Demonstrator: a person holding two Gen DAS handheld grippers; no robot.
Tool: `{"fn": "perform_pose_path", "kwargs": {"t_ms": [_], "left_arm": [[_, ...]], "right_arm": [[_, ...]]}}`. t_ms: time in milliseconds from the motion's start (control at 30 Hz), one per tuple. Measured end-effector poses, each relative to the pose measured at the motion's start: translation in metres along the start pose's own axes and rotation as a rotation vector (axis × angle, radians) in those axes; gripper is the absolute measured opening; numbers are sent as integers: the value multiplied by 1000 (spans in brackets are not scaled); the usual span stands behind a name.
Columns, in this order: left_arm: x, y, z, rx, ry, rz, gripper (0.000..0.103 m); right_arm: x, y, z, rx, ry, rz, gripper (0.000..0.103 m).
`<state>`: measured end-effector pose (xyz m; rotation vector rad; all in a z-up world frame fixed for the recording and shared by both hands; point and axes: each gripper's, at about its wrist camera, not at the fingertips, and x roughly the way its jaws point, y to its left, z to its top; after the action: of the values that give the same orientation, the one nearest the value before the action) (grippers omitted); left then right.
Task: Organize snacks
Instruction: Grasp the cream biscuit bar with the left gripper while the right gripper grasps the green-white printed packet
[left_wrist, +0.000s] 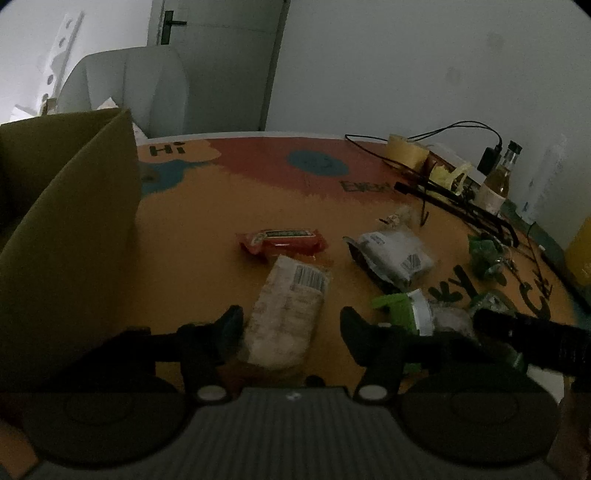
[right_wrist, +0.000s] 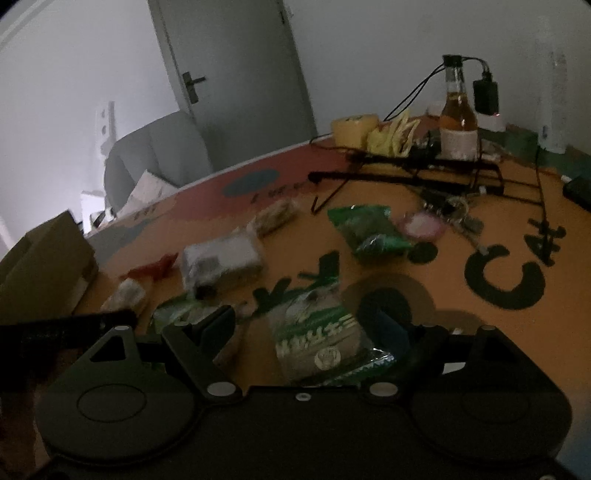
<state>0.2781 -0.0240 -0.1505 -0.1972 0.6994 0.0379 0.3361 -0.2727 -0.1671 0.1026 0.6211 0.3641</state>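
Observation:
My left gripper (left_wrist: 291, 321) is open around a beige snack packet with a barcode (left_wrist: 286, 314) that lies on the table between its fingers. A red packet (left_wrist: 282, 242) and a grey-white packet (left_wrist: 391, 254) lie beyond it. An open cardboard box (left_wrist: 66, 229) stands at the left. My right gripper (right_wrist: 308, 325) is open around a green-and-white snack packet (right_wrist: 321, 339) on the table. A green packet (right_wrist: 369, 229), the grey-white packet (right_wrist: 221, 262) and the red packet (right_wrist: 151, 271) lie farther out. The box (right_wrist: 40, 273) shows at the left of the right wrist view.
A black wire rack (right_wrist: 424, 173), a bottle (right_wrist: 458, 114), a roll of tape (right_wrist: 352, 131), keys (right_wrist: 458, 218) and cables crowd the table's far right. The table has an orange printed cover (left_wrist: 207, 206). A grey chair (left_wrist: 125, 88) and a door stand behind.

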Motion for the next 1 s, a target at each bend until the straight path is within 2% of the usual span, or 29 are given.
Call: {"fn": "perform_pose_path", "kwargs": {"t_ms": [167, 233, 333, 367, 633, 1000], "left_arm": [[-3, -3, -4, 30, 4, 14, 37], [-5, -4, -6, 45, 3, 15, 34], [-9, -6, -10, 59, 3, 13, 33], [-10, -6, -10, 56, 6, 11, 33], [-29, -10, -9, 58, -19, -14, 33], [-62, -3, 5, 36, -93, -28, 33]], "right_arm": [[-4, 7, -5, -36, 10, -23, 78], [-5, 10, -7, -58, 11, -37, 74], [-6, 15, -9, -93, 15, -78, 54], [-6, 17, -9, -109, 15, -89, 51], [-19, 12, -10, -23, 13, -43, 46], [-36, 36, 1, -32, -47, 0, 46]]}}
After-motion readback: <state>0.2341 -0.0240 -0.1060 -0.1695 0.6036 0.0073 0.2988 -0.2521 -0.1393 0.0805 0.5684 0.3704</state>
